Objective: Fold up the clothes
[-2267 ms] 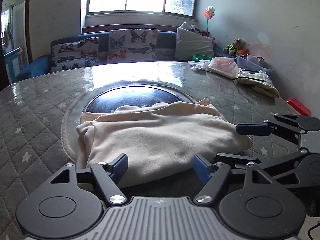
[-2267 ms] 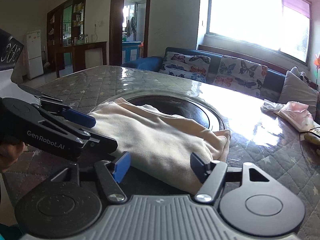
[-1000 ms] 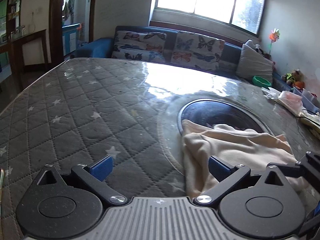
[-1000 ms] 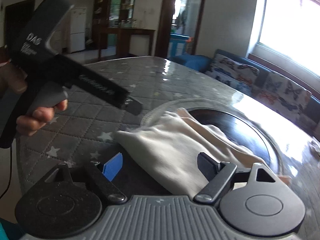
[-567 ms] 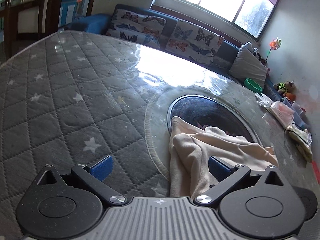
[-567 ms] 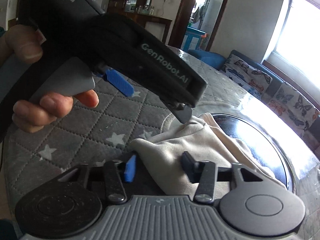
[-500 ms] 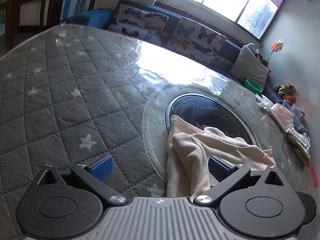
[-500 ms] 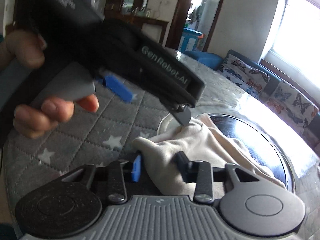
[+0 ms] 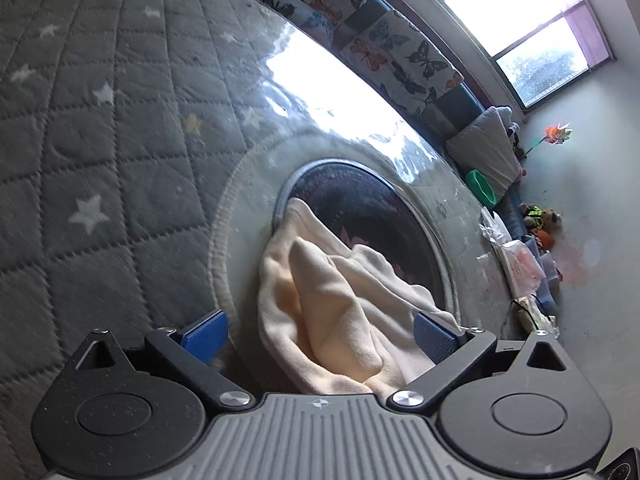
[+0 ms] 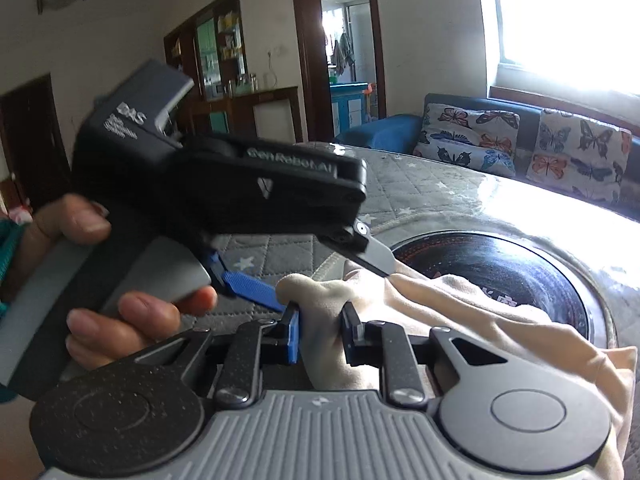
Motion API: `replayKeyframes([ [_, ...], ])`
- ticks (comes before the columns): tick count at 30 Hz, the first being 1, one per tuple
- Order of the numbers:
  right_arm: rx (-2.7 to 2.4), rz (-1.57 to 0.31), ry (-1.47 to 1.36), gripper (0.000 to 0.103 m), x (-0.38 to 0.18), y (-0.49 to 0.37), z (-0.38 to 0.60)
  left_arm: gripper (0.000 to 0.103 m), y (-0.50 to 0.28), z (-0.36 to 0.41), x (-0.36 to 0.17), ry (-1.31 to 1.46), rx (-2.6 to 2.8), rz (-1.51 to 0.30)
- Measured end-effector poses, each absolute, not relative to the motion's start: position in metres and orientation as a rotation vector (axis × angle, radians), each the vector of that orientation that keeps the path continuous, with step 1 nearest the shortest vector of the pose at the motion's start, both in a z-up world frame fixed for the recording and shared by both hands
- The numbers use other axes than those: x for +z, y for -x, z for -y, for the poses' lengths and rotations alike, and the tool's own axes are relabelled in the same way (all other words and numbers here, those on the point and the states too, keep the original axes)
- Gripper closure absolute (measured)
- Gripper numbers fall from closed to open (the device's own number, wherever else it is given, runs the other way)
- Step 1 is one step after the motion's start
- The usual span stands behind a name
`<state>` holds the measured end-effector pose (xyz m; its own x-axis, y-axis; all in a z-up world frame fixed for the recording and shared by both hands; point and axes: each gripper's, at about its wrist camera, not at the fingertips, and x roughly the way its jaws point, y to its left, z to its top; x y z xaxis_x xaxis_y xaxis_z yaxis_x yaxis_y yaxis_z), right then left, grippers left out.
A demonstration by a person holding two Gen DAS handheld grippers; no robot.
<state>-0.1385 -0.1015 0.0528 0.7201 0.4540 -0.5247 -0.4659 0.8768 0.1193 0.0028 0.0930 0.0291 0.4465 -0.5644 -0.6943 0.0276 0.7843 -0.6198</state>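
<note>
1. Fleece garment [image 9: 340, 312], cream, lies bunched on the quilted tabletop [image 9: 100, 120], partly over its dark centre disc [image 9: 380, 208].
2. Right hand-held gripper [image 10: 320, 336] pinches a corner fold; left hand-held gripper [image 9: 320, 334] is spread wide around it.
3. Looks soft, light and floppy, so grab edges or corners.

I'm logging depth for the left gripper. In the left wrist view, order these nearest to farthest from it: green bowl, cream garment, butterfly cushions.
1. cream garment, lying between the open fingers of the left gripper.
2. green bowl, right, past the table's edge.
3. butterfly cushions, on the sofa under the window.
</note>
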Motion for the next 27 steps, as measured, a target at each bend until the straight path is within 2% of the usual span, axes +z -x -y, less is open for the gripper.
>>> replayKeyframes([
  [6,0.525,-0.549,-0.015,0.085,0.055,0.140,0.115,0.025,-0.006,-0.087,0.022,0.637,-0.430,-1.097],
  [10,0.540,-0.549,-0.027,0.085,0.053,0.135,0.116,0.050,-0.007,-0.087,0.015,0.660,-0.444,-1.116],
  [16,0.554,-0.576,-0.031,0.082,0.052,0.135,0.119,0.077,-0.007,-0.089,0.003,0.687,-0.462,-1.143],
  [21,0.464,-0.549,-0.039,0.076,0.059,0.155,0.150,0.080,-0.008,-0.094,0.000,0.696,-0.478,-1.143],
  [27,0.165,-0.591,-0.070,0.076,0.051,0.149,0.218,0.080,-0.004,-0.088,0.004,0.628,-0.485,-1.115],
])
